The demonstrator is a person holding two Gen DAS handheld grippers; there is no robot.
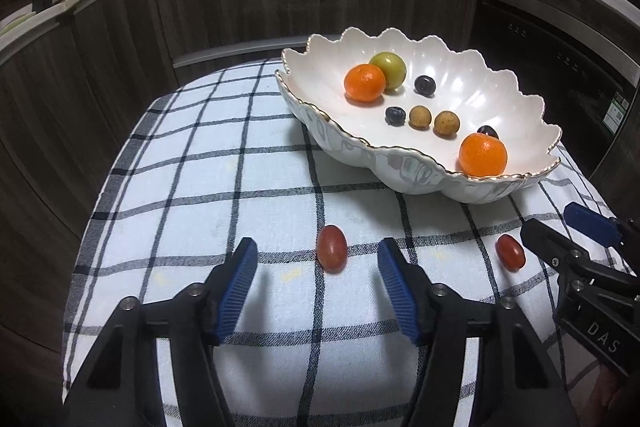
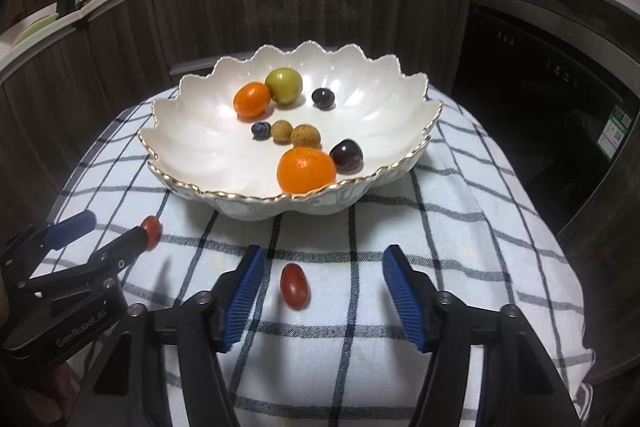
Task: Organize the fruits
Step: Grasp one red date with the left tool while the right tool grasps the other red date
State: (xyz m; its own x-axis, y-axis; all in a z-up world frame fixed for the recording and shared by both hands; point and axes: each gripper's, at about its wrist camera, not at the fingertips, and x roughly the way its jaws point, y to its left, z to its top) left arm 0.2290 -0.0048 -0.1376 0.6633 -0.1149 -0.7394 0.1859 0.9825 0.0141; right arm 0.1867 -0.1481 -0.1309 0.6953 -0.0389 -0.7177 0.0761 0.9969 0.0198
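While unpinched, left tongs (image 1: 318, 257) astride a grape tomato (image 1: 331, 248).

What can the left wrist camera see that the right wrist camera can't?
Only the left view shows the left tomato whole; in the right view the left gripper covers part of it. Only the right view shows the dark fruit whole; in the left view an orange hides most of it. Both show the bowl, the green fruit and the checked cloth.
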